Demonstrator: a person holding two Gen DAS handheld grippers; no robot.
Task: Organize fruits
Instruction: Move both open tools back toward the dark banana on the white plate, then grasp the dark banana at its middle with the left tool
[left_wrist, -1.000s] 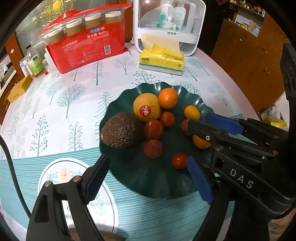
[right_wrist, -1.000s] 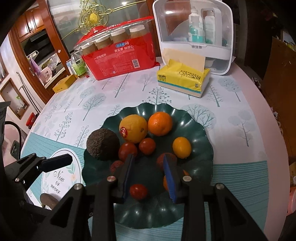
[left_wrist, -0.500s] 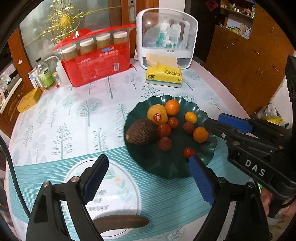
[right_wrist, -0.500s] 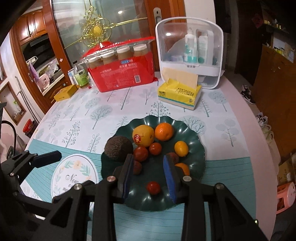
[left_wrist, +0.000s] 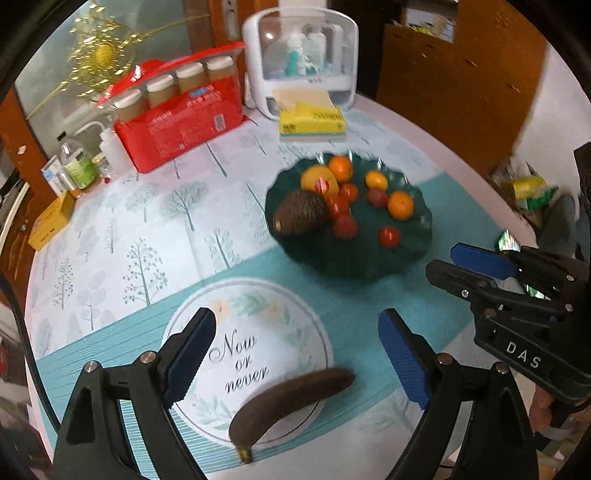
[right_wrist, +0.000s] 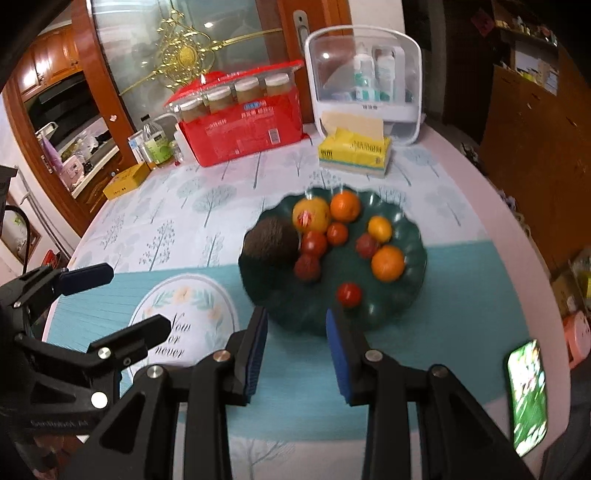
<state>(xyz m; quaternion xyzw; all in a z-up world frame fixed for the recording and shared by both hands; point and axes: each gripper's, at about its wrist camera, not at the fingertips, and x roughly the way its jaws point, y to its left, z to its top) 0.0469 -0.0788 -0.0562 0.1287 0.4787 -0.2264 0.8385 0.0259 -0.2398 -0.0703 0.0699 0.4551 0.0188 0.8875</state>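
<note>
My two grippers, the left gripper (left_wrist: 297, 360) and the right gripper (right_wrist: 297, 354), are black angular frames studded with silver screws, tipped with ribbed blue pads (left_wrist: 404, 363), white "DAS" lettering at three o'clock, a black cable at nine.

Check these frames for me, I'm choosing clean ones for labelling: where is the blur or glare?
Left wrist view: motion smear on the green plate and banana; fisheye bends the table edge. Right wrist view: the fruit is similarly smeared; glare on the phone screen; dark corners.
</note>
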